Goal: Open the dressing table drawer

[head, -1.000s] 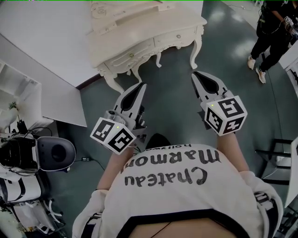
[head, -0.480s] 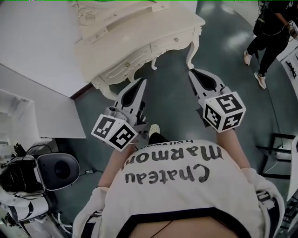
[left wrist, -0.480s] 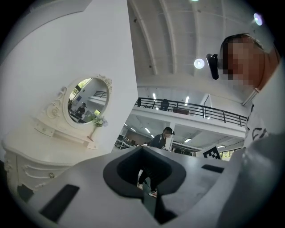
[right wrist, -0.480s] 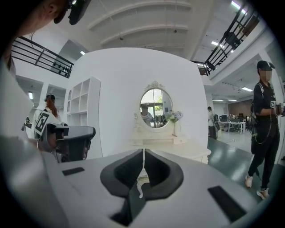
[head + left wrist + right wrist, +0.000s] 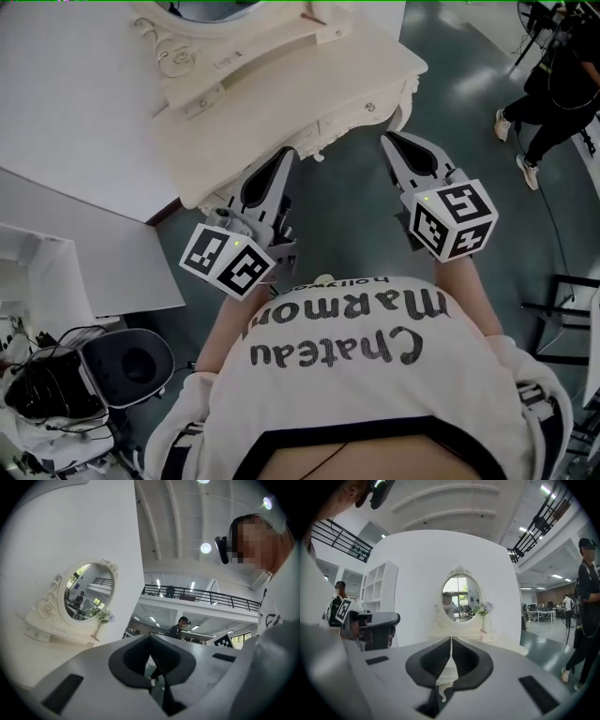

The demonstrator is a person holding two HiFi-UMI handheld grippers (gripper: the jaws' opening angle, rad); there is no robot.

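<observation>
The dressing table (image 5: 281, 94) is cream-white and ornately carved, with an oval mirror (image 5: 461, 596) rising from the back edge of its top. It stands upright on the dark floor (image 5: 352, 211), its back against a white wall (image 5: 412, 573). Its front drawer (image 5: 359, 113), with a small round knob (image 5: 370, 106), is shut.

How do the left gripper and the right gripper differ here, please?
In the head view the left gripper overlaps the dressing table at its front edge; the right gripper lies over floor. The right gripper faces the oval mirror squarely; the left gripper sees it off to its left. Both are shut and empty.
</observation>
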